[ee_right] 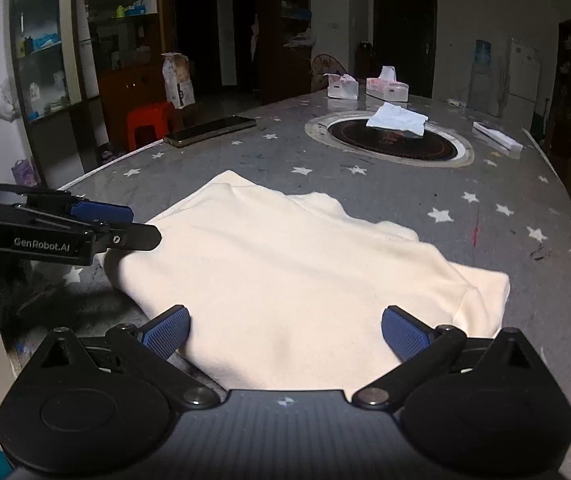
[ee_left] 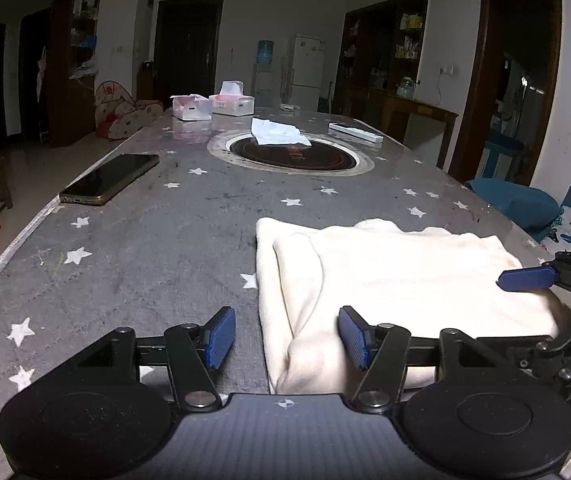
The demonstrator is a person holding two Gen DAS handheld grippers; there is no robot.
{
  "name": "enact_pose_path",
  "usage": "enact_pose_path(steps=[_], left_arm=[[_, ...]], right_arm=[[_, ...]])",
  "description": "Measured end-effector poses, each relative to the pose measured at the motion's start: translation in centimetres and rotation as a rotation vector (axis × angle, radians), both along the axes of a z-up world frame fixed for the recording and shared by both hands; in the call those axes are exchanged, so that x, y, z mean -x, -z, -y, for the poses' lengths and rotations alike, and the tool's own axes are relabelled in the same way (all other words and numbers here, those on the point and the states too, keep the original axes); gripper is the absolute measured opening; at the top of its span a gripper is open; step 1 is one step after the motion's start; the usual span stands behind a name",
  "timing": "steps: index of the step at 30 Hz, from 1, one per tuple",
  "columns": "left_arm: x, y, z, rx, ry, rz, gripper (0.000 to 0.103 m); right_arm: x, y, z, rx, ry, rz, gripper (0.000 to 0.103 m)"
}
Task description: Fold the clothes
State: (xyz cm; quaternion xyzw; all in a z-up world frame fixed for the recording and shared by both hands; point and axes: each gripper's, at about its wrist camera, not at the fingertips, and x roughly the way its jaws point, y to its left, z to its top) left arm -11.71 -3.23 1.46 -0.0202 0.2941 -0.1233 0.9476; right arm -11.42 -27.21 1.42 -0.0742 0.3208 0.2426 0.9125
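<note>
A cream garment (ee_left: 397, 276) lies folded on the grey star-patterned table (ee_left: 157, 248). My left gripper (ee_left: 285, 340) is open at the garment's near left corner, its fingers straddling the folded edge. My right gripper (ee_right: 285, 334) is open over the near edge of the same garment (ee_right: 285, 264), its fingers wide apart on the cloth. The right gripper also shows at the right edge of the left wrist view (ee_left: 533, 280). The left gripper shows at the left of the right wrist view (ee_right: 101, 220).
A dark phone (ee_left: 111, 178) lies at the table's left edge. A round inset hotplate (ee_left: 291, 156) with a white cloth (ee_left: 277, 132) on it sits mid-table. Two tissue boxes (ee_left: 213, 106) and a white bar (ee_left: 355, 132) stand farther back. A red stool (ee_right: 149, 124) stands off the table.
</note>
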Motion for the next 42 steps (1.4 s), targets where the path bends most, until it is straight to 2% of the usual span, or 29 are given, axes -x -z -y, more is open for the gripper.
enact_pose_path(steps=[3, 6, 9, 13, 15, 27, 36, 42], left_arm=[[-0.1, 0.0, -0.2, 0.013, -0.003, -0.01, 0.078], [-0.1, 0.1, -0.4, 0.027, -0.004, -0.022, 0.081], [-0.2, 0.2, -0.7, 0.045, -0.007, -0.035, 0.088], [-0.3, 0.1, -0.9, 0.058, -0.015, -0.043, 0.091], [-0.3, 0.1, -0.9, 0.066, -0.016, -0.05, 0.103], [-0.8, 0.3, -0.7, 0.087, -0.023, -0.1, 0.103], [-0.8, 0.1, -0.1, 0.059, -0.042, -0.116, 0.103], [-0.7, -0.3, -0.7, 0.071, -0.065, -0.114, 0.103]], right_arm=[[0.4, -0.4, -0.3, 0.001, -0.026, 0.021, 0.103], [0.4, 0.4, -0.8, 0.018, -0.038, 0.0, 0.103], [0.7, 1.1, -1.2, 0.059, -0.047, 0.014, 0.103], [1.0, 1.3, -1.5, 0.081, -0.052, 0.026, 0.103], [1.0, 1.3, -1.5, 0.079, -0.049, 0.021, 0.103], [1.1, 1.4, -1.5, 0.089, -0.05, 0.028, 0.103], [1.6, 1.3, -1.8, 0.106, -0.038, 0.051, 0.103], [2.4, 0.2, -3.9, 0.158, -0.116, 0.079, 0.103]])
